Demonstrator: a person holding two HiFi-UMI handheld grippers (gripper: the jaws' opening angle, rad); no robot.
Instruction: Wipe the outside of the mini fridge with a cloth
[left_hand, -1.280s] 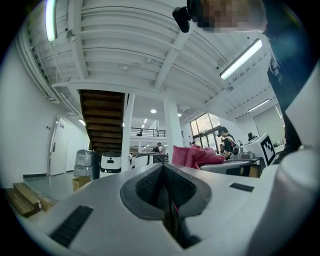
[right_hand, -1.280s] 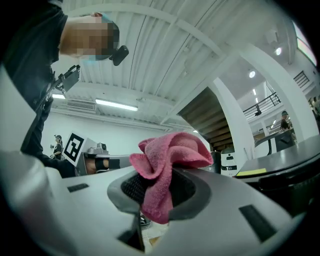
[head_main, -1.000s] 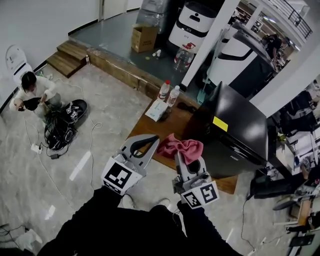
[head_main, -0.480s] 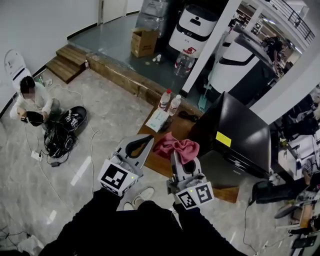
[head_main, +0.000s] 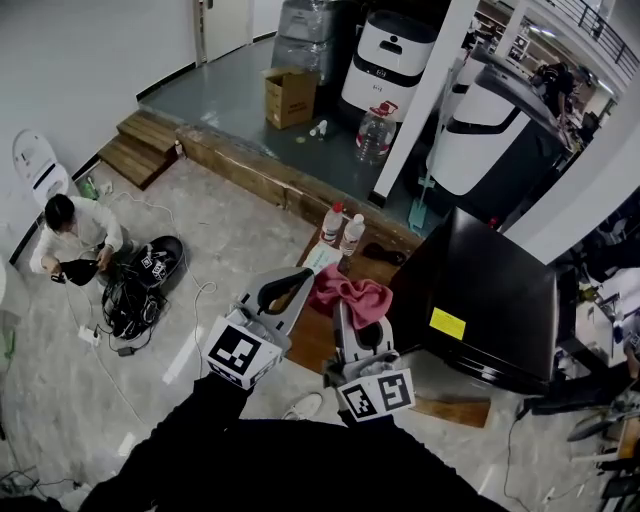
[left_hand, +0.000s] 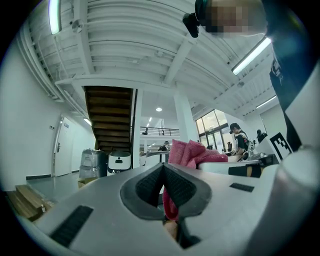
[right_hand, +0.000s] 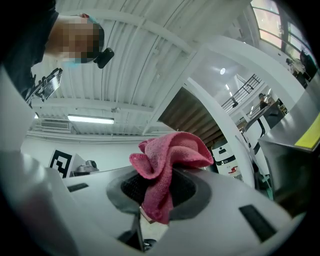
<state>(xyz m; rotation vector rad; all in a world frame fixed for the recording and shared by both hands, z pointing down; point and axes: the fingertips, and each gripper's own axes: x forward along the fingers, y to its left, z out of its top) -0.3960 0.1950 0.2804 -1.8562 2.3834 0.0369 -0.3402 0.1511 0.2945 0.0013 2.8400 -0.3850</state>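
One pink cloth (head_main: 352, 294) pinched in right tongs (head_main: 353, 316) (near mini fridge (head_main: 492, 292)), left tongs (head_main: 306, 273) closed, empty.

At left of the frame a person (head_main: 70, 232) sits on the pale floor (head_main: 240, 215) beside a tangle of cables (head_main: 128, 298); wooden steps (head_main: 138, 140) lie above them, a cardboard box (head_main: 286, 95) at upper centre, and two plastic bottles (head_main: 330, 225) stand mid-frame beside each other
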